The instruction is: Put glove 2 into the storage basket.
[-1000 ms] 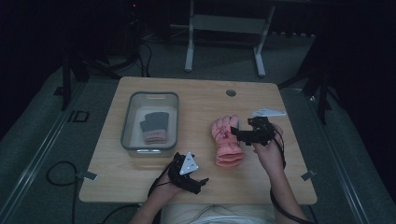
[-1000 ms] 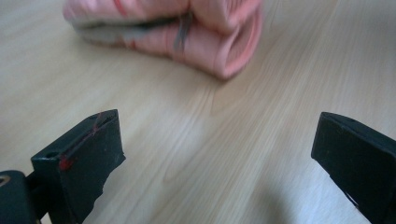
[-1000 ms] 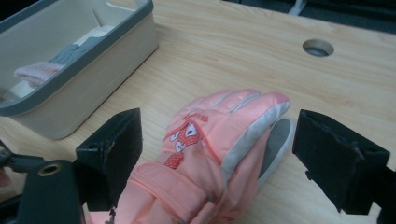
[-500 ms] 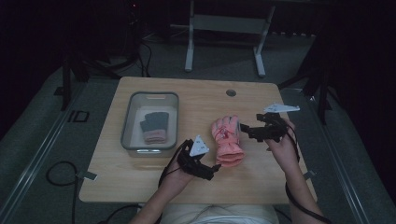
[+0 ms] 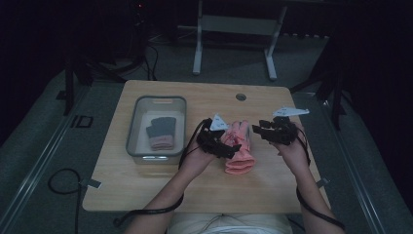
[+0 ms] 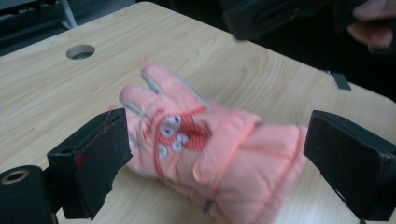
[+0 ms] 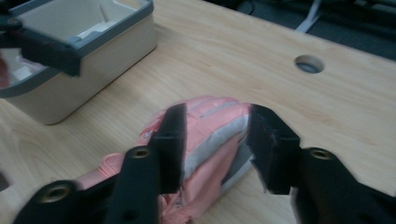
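I have the pink glove [image 5: 238, 148] lying flat on the wooden table [image 5: 160, 190], just right of the clear bin [image 5: 157, 157] and between my two grippers. Its cuff points toward me and its fingers point away, toward the round hole [image 5: 240, 97] in the far part of the tabletop.

My left gripper [image 5: 229, 148] sits at the glove's left edge, over the middle of the glove as the high view shows it. In the left gripper view my jaws stand wide apart, one on each side of the glove [image 6: 205, 149], and I see clear gaps between the pads and the fabric; nothing is gripped there. They have just eased inward a little, with the glove between them. The patch with white dots on the back of the glove faces up.

My right gripper [image 5: 260, 127] is at the glove's finger end. Its jaws have just been closing, and in the right gripper view they stand fairly narrow around the fingers of the glove [image 7: 212, 140]. The left pad lies against the fabric; whether the right pad presses on it too I cannot tell.

Inside the bin I see a dark grey glove with a pink cuff [image 5: 159, 132], well apart from the pink one.
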Demonstrator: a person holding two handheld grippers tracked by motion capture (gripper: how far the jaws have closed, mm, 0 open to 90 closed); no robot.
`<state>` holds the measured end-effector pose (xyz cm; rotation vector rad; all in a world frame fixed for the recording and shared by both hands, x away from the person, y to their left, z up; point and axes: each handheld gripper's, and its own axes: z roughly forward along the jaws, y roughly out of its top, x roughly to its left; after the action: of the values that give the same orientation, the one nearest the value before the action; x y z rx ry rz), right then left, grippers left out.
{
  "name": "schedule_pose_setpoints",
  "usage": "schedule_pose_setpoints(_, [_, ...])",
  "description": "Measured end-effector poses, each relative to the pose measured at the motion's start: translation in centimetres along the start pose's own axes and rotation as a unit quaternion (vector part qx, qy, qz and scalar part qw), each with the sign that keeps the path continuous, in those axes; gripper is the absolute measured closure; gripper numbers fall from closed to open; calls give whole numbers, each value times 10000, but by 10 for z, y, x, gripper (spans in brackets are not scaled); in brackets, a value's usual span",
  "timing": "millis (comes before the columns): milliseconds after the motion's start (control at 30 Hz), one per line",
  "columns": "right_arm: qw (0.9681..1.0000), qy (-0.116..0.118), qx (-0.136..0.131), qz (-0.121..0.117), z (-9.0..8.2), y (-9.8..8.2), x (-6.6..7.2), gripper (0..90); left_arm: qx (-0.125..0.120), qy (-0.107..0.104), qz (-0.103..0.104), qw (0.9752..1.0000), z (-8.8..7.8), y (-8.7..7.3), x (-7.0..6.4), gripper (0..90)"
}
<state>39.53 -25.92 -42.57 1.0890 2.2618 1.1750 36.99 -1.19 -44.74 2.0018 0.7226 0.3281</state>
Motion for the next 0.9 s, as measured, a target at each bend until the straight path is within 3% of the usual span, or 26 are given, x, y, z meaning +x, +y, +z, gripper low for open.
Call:
schedule_pose_setpoints(67, [10000, -28, 90, 3, 7, 2, -1, 679, -14, 21, -58, 10000, 5, 6, 5, 125])
schedule_pose_setpoints(233, [9997, 5, 230, 92, 20, 5, 0, 724, 314, 309, -333, 9985, 24, 12, 18, 207])
schedule_pose_setpoints(367, [9993, 40, 325, 181, 29, 0, 3, 734, 660, 506, -682, 9942, 37, 5, 27, 226])
schedule_pose_setpoints(433, [9992, 48, 365, 148, 36, -3, 6, 717, 878, 763, -666, 9910, 45, 0, 27, 226])
schedule_pose_setpoints(567, [9982, -18, 598, -69, 52, -12, 8, 681, 1192, 805, -803, 9863, 59, -10, 26, 226])
schedule_pose_setpoints(633, [9977, 83, 671, -7, 58, -17, 7, 625, 1270, 821, -857, 9848, 64, -14, 27, 226])
schedule_pose_setpoints(700, [9971, 82, 754, -6, 63, -22, 6, 573, 1346, 990, -884, 9820, 69, -18, 26, 222])
schedule_pose_setpoints(833, [9955, 15, 951, -7, 68, -27, 0, 484, 1422, 838, -1117, 9799, 70, -24, 31, 217])
schedule_pose_setpoints(867, [9950, 52, 998, 36, 68, -28, -2, 458, 1472, 645, -1380, 9773, 72, -29, 36, 217])
schedule_pose_setpoints(900, [9929, 152, 1165, 172, 71, -32, -6, 428, 1534, 546, -1490, 9753, 75, -32, 38, 217])
